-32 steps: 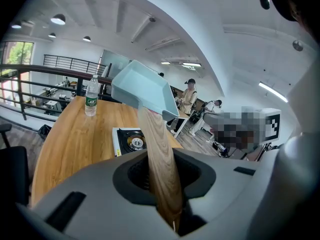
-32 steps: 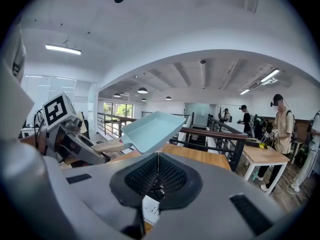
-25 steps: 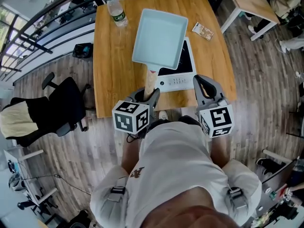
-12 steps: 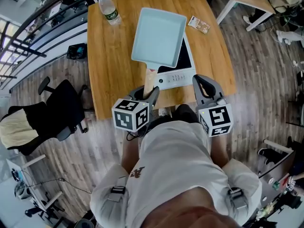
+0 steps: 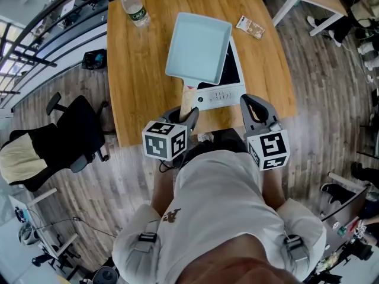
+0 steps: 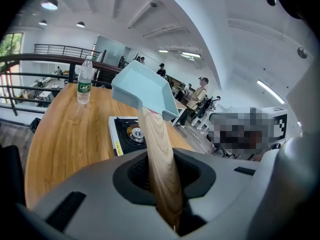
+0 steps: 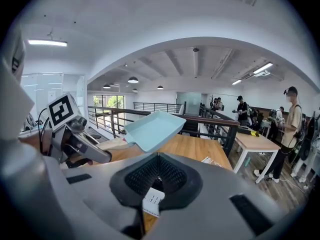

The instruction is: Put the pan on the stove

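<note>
**Pan** (image 5: 198, 47): 1 rectangular tray-shaped pan, pale blue, smooth matt finish, raised walls and rounded corners. Its straight handle (image 5: 187, 96) is light wood with visible grain. The pan is held in the air above the stove, nose tilted up and clear of the burner (image 6: 134, 132).

**Stove** (image 5: 228, 84): 1 flat single-burner unit with a white casing, a black top and a control strip along its front. It sits at the desk's near edge, right of middle. From the head view the pan covers most of it.

**Left claw** (image 5: 185, 118): grey moulded jaws, partly apart and clamped on the end of the wooden handle, which runs through their black hollow.

**Right claw** (image 5: 256, 108): same build, jaws drawn nearly together with only a thin slit between them, holding nothing. It hangs at the near edge, just right of the stove.

**Desk** (image 5: 142, 81): warm orange wood with a smooth top.

**Other items:**
- 1 clear plastic bottle (image 5: 133, 7) with a green label, upright near the far left corner.
- 1 small printed packet (image 5: 250, 27), flat near the far right edge.
- 1 black office chair (image 5: 77, 138) on the plank floor, left of the desk.

**Change over 1 second:** the grip is unchanged. The pan remains aloft over the stove in nearly the same place.
</note>
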A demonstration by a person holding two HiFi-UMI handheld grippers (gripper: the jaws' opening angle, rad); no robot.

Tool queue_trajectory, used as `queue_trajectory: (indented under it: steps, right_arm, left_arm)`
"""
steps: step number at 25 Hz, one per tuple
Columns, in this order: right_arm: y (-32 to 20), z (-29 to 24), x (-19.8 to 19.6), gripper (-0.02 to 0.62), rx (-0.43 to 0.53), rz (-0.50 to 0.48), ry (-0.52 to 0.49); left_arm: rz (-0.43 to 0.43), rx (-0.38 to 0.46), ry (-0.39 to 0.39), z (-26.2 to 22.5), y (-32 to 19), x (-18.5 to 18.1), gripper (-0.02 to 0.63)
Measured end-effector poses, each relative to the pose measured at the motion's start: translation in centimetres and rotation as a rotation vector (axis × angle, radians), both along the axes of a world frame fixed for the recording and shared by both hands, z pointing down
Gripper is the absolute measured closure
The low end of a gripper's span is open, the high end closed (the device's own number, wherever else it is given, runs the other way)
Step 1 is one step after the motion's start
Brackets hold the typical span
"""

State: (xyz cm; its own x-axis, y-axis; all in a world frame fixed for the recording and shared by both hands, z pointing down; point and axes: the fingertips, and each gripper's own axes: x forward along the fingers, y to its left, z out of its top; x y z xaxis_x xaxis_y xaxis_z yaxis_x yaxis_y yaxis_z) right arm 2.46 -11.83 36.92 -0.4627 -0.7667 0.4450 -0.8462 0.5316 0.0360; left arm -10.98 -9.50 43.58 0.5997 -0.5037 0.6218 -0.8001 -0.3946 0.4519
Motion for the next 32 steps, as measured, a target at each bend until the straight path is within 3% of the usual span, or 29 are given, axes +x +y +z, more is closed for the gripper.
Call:
queue_trajectory:
  steps: [32]
  right_arm:
    - [-5.4,6.4,2.1,0.574,-0.143,-0.06,0.018]
  left_arm:
    - [-0.015,-0.159,-0.021,6.8,-3.2,3.0,0.515]
